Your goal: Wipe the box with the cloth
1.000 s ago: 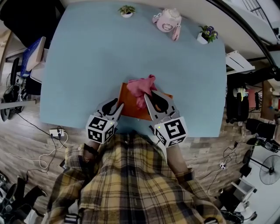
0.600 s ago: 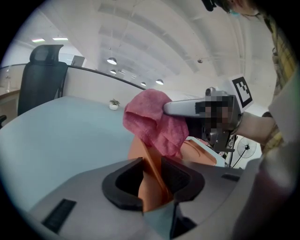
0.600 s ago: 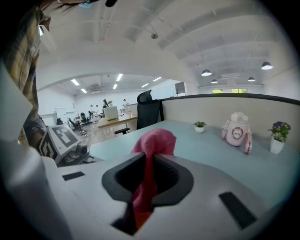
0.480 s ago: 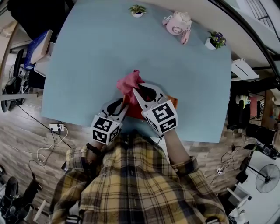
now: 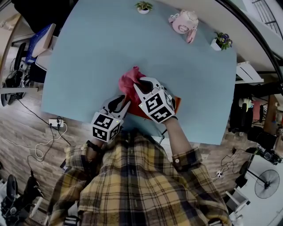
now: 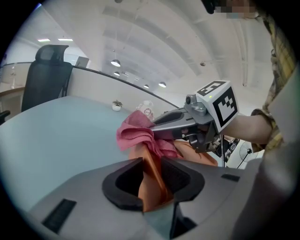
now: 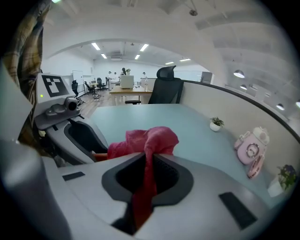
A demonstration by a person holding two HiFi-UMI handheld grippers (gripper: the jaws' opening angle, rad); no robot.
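Jaws of the left gripper [image 5: 121,103] were seen clamped on the near left edge of the orange box [image 5: 135,111]. In the left gripper view a thin orange wall of the box [image 6: 152,164] was pinched between the dark pads. The box was laid on the pale blue table [image 5: 97,53], and much of the box was hidden under the two grippers. The table's near edge and a plaid shirt [image 5: 132,185] were found just on the near side of the box.

At the far left end of the box a crumpled pink cloth [image 5: 128,80] was bunched. In the left gripper view the cloth [image 6: 138,133] was shown resting against the box top.

Just to the right of that bundle, the right gripper [image 5: 142,84] was held over the box, with its marker cube [image 5: 155,106] above the box's middle. Its jaws were clenched on the cloth. In the right gripper view a strip of the cloth [image 7: 149,140] was seen running down between them, with the rest heaped beyond the tips.

Well beyond the box, at the table's far edge, a small potted plant [image 5: 143,6] was set. A pink clock-like object [image 5: 185,23] was placed further right of the box. A second potted plant [image 5: 221,41] was placed furthest right.
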